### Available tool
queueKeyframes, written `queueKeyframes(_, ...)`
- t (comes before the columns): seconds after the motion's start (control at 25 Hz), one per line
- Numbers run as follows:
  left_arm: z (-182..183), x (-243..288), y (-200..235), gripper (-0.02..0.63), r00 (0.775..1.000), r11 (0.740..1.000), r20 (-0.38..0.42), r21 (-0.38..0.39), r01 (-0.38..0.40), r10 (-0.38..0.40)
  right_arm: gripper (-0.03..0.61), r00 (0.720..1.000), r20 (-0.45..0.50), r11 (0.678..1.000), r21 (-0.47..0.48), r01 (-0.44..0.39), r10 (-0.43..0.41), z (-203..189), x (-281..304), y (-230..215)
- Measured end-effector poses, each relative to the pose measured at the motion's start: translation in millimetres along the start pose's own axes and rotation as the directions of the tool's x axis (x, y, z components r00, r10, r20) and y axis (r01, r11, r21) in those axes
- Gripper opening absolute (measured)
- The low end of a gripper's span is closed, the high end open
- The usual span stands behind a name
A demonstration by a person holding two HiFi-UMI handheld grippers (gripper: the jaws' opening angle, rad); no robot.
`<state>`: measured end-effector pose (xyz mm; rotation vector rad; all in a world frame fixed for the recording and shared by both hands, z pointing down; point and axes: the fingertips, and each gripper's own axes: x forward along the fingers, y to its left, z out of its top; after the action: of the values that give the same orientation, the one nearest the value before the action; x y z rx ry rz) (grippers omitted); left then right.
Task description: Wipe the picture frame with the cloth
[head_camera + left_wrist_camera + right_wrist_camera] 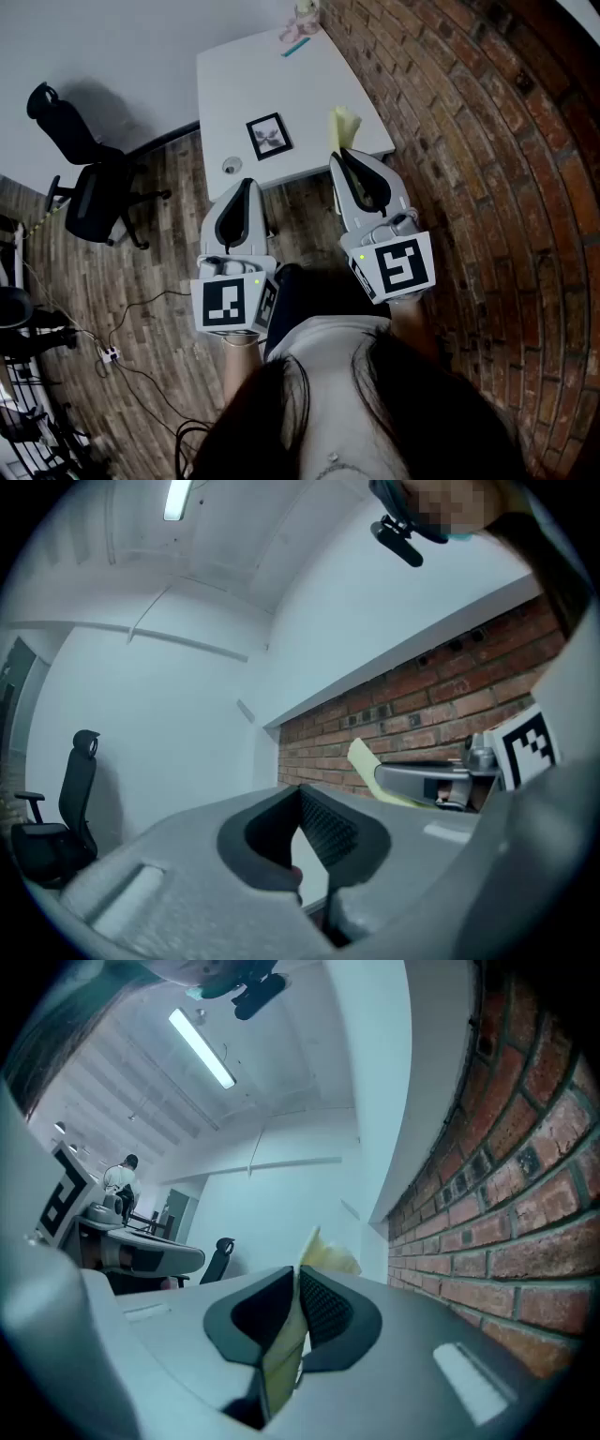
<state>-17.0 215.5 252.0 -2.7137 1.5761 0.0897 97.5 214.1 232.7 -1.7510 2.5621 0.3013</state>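
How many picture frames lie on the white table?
1: the black rectangular picture frame lies on the white table, near its front edge; the small clutter at the far corner is unclear.

Head view: soft, even indoor light, rather dim. The white table (281, 84), upper centre, is the brightest area. An office chair (89, 178) at the left throws a faint, blurred shadow on the pale wall behind it. Wide-angle distortion bows the brick wall (487, 141) along the right edge.

Both gripper views are round fisheye pictures with black corners. In the left gripper view a ceiling strip light (174, 499) glows at top left, and the left gripper (302, 799) looks soft and out of focus. The right gripper view has a blue-green cast, with a second strip light (202, 1049) glaring at upper left.
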Motion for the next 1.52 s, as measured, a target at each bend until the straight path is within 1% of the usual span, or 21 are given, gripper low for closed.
queueKeyframes(0.32, -4.1, 21.7, 27.2, 0.000, 0.999, 1.000, -0.018, -0.016, -0.027, 0.027, 0.028, 1.000, 0.014, 0.997, 0.070, 0.014, -0.015, -2.5, 26.1, -9.6)
queueKeyframes(0.52, -3.5, 36.7, 40.3, 0.000, 0.999, 0.999, -0.029, -0.024, -0.025, 0.024, 0.028, 1.000, 0.003, 0.997, 0.078, 0.028, -0.028, -6.0, 44.3, -15.5)
queueKeyframes(0.72, -7.6, 53.8, 56.7, 0.000, 0.999, 1.000, -0.050, -0.015, -0.014, 0.014, 0.028, 0.999, -0.013, 0.996, 0.085, 0.038, -0.037, -11.9, 67.9, -18.5)
queueKeyframes(0.96, -7.7, 74.3, 80.9, 0.000, 0.998, 1.000, -0.066, -0.030, -0.001, -0.001, 0.028, 0.999, -0.037, 0.996, 0.078, 0.037, -0.034, -14.2, 99.3, -17.1)
queueKeyframes(1.28, -14.6, 102.9, 111.3, 0.000, 0.996, 0.997, -0.088, -0.077, 0.010, -0.017, 0.028, 0.997, -0.076, 0.997, 0.070, 0.028, -0.023, -24.2, 137.0, -17.7)
queueKeyframes(1.48, -25.5, 117.4, 130.1, 0.002, 0.992, 0.993, -0.115, -0.110, 0.038, -0.051, 0.028, 0.994, -0.103, 0.997, 0.072, 0.030, -0.022, -35.7, 161.3, -12.7)
queueKeyframes(1.52, -28.0, 120.3, 133.3, 0.013, 0.990, 0.991, -0.122, -0.121, 0.049, -0.064, 0.028, 0.994, -0.109, 0.997, 0.073, 0.031, -0.023, -38.5, 166.3, -11.4)
